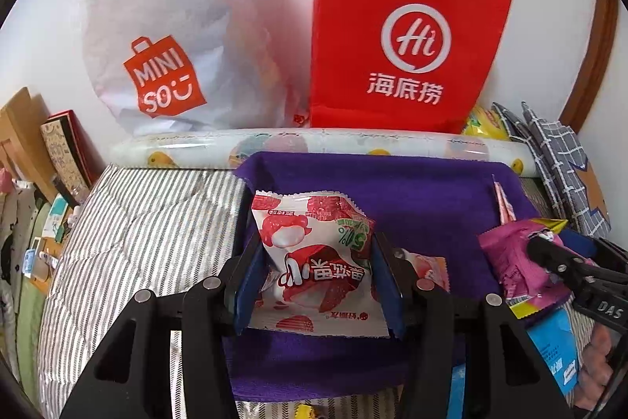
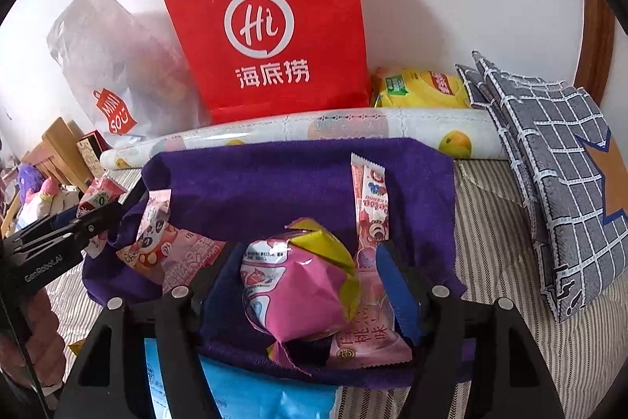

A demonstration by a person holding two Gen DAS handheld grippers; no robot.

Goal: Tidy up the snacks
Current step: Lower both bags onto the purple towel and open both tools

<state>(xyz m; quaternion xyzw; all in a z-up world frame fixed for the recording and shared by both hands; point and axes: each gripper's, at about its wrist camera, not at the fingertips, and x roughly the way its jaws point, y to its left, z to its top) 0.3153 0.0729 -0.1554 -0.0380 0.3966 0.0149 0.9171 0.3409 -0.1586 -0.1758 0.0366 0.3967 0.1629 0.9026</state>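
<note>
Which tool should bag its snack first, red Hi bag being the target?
Probably right. The right tool grips the pink packet with the red Hi bag almost straight ahead. The left tool holds the lychee packet, but there the bag sits off to its right.

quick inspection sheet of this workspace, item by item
surface: purple cloth spread over a striped bedcover.
job's things: red-and-white snack packet in the left gripper; pink-and-yellow snack packet in the right gripper; pink stick sachet, panda packet and peach-flavour packet lying on the cloth.
clutter: fruit-print roll, yellow Lay's bag, blue packet, checked fabric.
grippers: left gripper shut on its packet; right gripper shut on its packet.
cables: nothing seen.
surroundings: red Haidilao paper bag and white Miniso bag against the wall.
</note>
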